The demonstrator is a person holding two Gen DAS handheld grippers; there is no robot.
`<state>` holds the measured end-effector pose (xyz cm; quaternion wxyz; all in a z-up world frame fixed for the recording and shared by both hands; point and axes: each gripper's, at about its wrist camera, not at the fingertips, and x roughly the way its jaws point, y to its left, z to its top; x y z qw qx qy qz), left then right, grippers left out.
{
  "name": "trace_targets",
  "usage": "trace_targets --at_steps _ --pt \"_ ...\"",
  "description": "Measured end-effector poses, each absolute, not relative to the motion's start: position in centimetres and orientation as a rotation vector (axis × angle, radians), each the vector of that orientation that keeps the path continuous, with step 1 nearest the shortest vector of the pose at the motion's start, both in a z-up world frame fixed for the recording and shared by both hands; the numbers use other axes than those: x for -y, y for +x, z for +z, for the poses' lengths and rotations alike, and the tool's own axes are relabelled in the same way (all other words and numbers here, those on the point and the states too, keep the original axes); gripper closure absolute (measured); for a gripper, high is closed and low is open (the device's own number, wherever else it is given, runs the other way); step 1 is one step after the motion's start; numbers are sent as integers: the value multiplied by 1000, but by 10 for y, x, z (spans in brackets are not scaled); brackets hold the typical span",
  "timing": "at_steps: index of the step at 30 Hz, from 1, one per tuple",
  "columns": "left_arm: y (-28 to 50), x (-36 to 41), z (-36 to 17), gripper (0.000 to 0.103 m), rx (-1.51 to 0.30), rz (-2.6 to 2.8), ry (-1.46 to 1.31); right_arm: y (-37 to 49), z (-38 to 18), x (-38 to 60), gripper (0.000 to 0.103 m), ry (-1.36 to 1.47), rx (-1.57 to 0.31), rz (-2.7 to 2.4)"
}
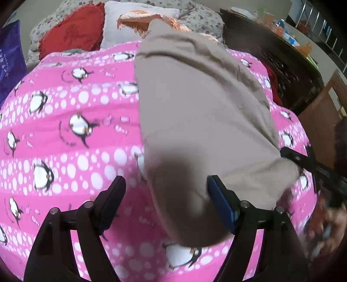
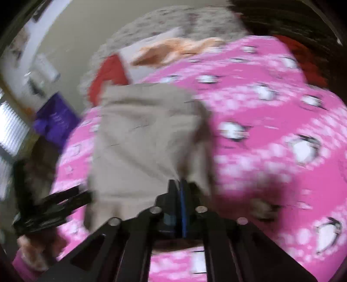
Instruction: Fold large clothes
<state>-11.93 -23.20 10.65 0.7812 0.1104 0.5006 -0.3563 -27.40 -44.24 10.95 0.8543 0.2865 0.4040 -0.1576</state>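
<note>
A large beige garment (image 1: 201, 104) lies lengthwise on a pink penguin-print bedspread (image 1: 65, 134). My left gripper (image 1: 167, 191) is open just above the garment's near corner, its jaws wide apart and holding nothing. My right gripper (image 2: 179, 184) is shut on the beige garment's (image 2: 143, 138) near edge and lifts it a little; it also shows at the right in the left wrist view (image 1: 290, 155). The left gripper shows at the lower left of the right wrist view (image 2: 86, 195). The right wrist view is blurred.
A red cushion (image 1: 73, 30), a white pillow (image 1: 121, 23) and an orange plush (image 1: 138, 19) lie at the bed's head. A purple bag (image 1: 10, 56) is at the left. A dark wooden table (image 1: 282, 65) with clutter stands right of the bed.
</note>
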Motion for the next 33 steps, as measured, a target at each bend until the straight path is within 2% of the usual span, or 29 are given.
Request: trace_targets --at_steps 2,4,7,8,9,10,11,17,18,19,20,25,29,31,32,33 --pt "-121 230 101 25 -1094 -767 239 -275 84 455 103 605 -932 -408" --pt "-122 230 101 25 -1088 -766 236 -284 77 463 103 688 -921 -373" --pt "-122 236 100 25 -1095 -774 235 -290 105 467 90 696 -802 -370" --pt "-122 239 99 25 -1100 -777 233 -285 117 468 66 664 -777 -376" --pt "-123 240 99 25 -1103 -779 230 -278 125 468 36 645 -761 -363" --pt "-123 241 98 25 -1107 -783 226 -267 132 471 28 630 -744 -343" --pt "-123 241 98 25 -1110 -784 224 -252 136 474 26 610 -723 -328" --pt "-124 233 100 25 -1123 -787 233 -165 119 491 27 606 -812 -277" --pt "-123 230 102 25 -1119 -784 237 -157 118 491 34 605 -819 -271" --pt "-121 227 104 25 -1113 -778 241 -149 117 489 51 595 -818 -255" --pt "-118 222 107 25 -1107 -768 244 -143 119 489 100 588 -813 -250" --pt "-113 195 113 25 -1087 -762 247 -160 128 492 102 478 -786 -389" --pt "-129 178 96 25 -1119 -822 297 -186 100 520 102 613 -812 -454" --pt "-142 175 82 25 -1142 -838 361 -193 96 520 98 641 -824 -415" --pt "-149 176 78 25 -1144 -842 387 -199 101 517 88 644 -819 -399" --pt "-154 176 74 25 -1144 -848 403 -208 108 513 69 641 -810 -399"
